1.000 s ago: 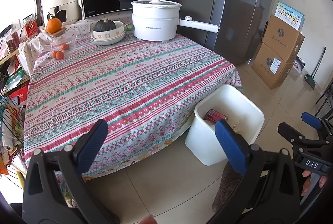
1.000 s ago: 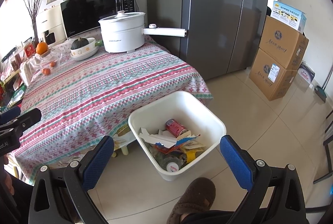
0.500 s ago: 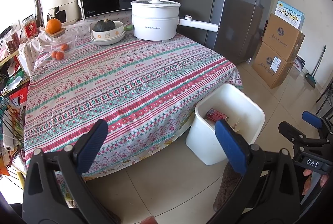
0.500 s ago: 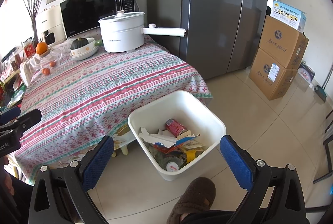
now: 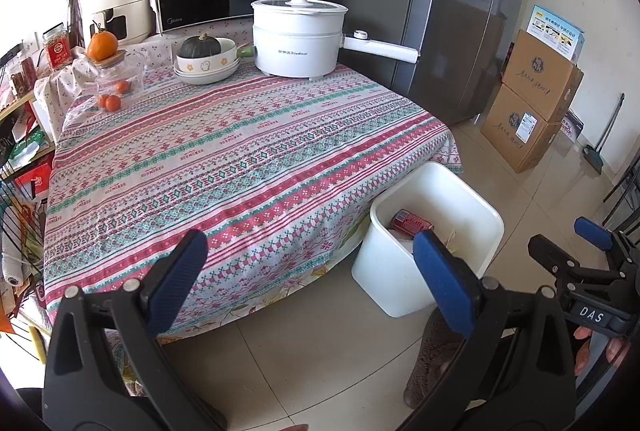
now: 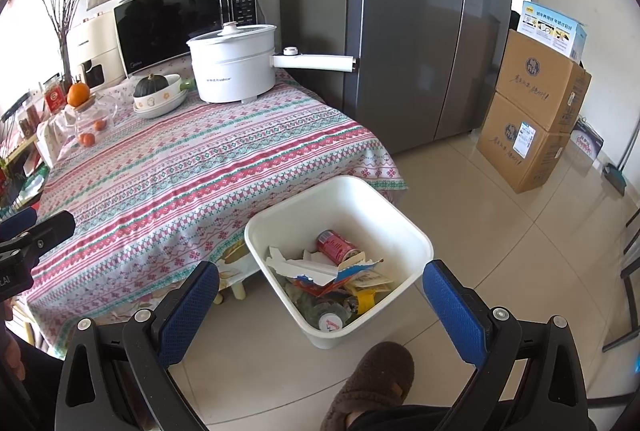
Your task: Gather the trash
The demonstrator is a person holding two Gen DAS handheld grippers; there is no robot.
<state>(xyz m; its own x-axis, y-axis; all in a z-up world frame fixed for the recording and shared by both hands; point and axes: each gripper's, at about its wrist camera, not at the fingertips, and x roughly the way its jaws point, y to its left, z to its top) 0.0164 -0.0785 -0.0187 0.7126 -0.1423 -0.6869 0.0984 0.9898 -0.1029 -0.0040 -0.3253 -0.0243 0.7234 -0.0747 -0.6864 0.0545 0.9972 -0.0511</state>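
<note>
Both tongs spread wide, nothing between the blue pads. Left tongs (image 5: 308,275) hang over the near edge of the desk (image 5: 240,159); right tongs (image 6: 320,305) hang over the bin (image 6: 416,239).

Bin: white, squarish plastic tub with rounded corners, on the tile floor just beside the desk's corner, at 4 o'clock from desk centre in the left view (image 5: 492,219). The tablecloth hem hangs next to its rim.

Trash is all inside the bin:
- red can (image 6: 335,245), lying on its side toward the 12 o'clock wall, also seen from the left (image 5: 410,221)
- white torn paper (image 6: 304,265) across the middle
- red/blue wrappers (image 6: 352,269) and a yellow piece (image 6: 366,301) at 5 o'clock
- clear bottle (image 6: 330,317) with white cap, at 6 o'clock, low in the pile

Desk top: striped cloth, no loose trash visible on it. At the far edge a white pot (image 5: 298,45), a bowl (image 5: 206,65) with a dark squash, and a glass jar (image 5: 116,79) with oranges.

Brown slipper (image 6: 376,379) on the floor just at 6 o'clock of the bin.
</note>
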